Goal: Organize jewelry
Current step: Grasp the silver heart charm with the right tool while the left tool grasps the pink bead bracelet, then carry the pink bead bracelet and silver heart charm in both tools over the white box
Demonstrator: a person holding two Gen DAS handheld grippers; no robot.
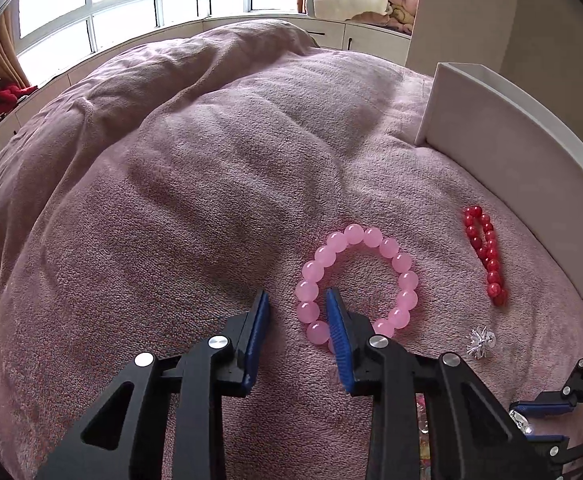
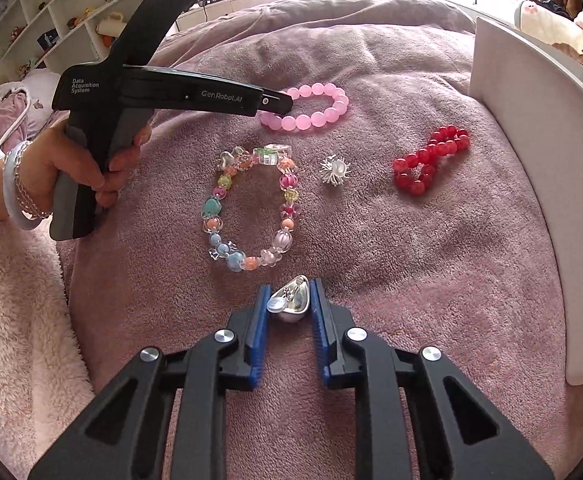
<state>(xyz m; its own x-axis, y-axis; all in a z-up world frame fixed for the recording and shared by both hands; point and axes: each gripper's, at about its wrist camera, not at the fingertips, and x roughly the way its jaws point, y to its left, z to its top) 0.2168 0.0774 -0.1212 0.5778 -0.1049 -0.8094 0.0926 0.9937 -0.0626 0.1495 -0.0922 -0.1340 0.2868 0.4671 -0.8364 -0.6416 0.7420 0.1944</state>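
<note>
A pink bead bracelet (image 1: 355, 284) lies on the mauve blanket; it also shows in the right wrist view (image 2: 311, 106). My left gripper (image 1: 297, 304) is open, with its right finger inside the ring and its left finger outside. My right gripper (image 2: 290, 300) is shut on a silver earring (image 2: 291, 306); it also shows in the left wrist view (image 1: 547, 420). A red bead bracelet (image 2: 431, 160) (image 1: 485, 254), a silver spiky earring (image 2: 334, 170) (image 1: 480, 342) and a multicolour bead bracelet (image 2: 251, 208) lie nearby.
A white box (image 2: 539, 184) (image 1: 511, 160) stands at the right on the bed. A person's hand with bangles (image 2: 23, 184) holds the left gripper's handle. A fluffy pink blanket (image 2: 15, 320) lies at the left. Shelves (image 2: 63, 12) and windows (image 1: 91, 4) are behind.
</note>
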